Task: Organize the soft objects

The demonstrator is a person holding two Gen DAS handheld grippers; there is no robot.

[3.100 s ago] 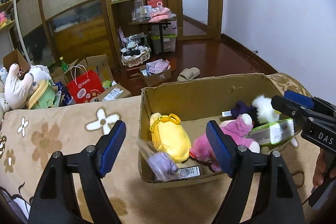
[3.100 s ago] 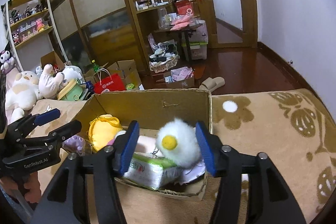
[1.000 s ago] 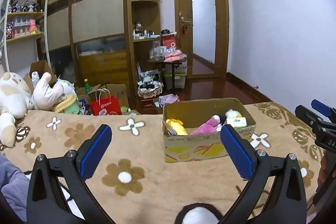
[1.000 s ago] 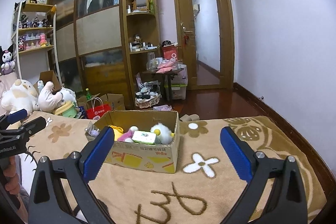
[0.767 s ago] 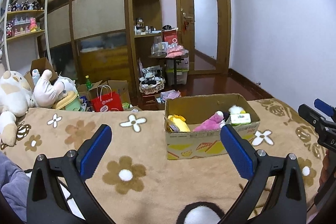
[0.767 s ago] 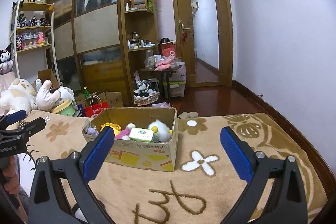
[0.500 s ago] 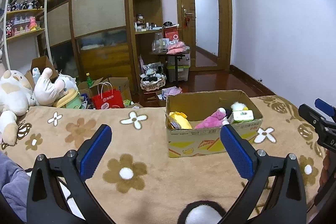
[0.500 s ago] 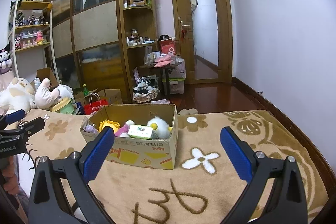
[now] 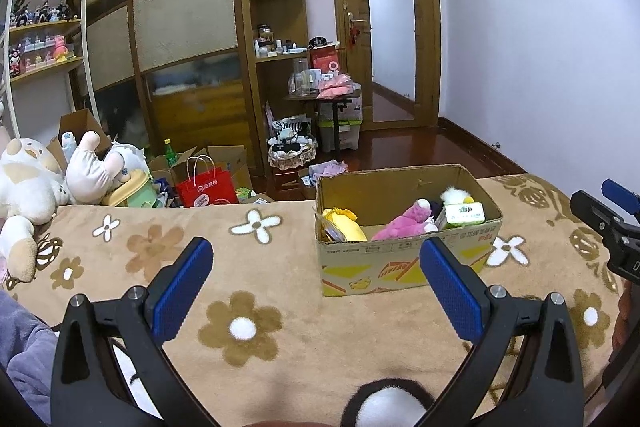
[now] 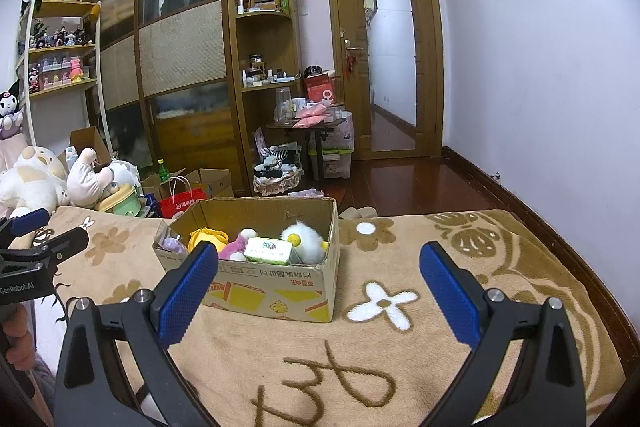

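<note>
Plush toys lay packed in the cardboard box (image 10: 276, 291) on the flowered blanket (image 10: 460, 267): a yellow plush (image 10: 206, 237), a pink plush (image 9: 404, 219), a white fluffy toy (image 10: 304, 239) and a green tissue pack (image 10: 267, 250). Both the left gripper (image 9: 316, 279) and the right gripper (image 10: 318, 279) hung well short of the box, jaws spread wide and holding nothing.

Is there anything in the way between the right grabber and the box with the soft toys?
Nothing visible. The right gripper is open and empty, and only bare flowered blanket lies between it and the cardboard box. The toys inside, like the white fluffy one, sit below the open top.
</note>
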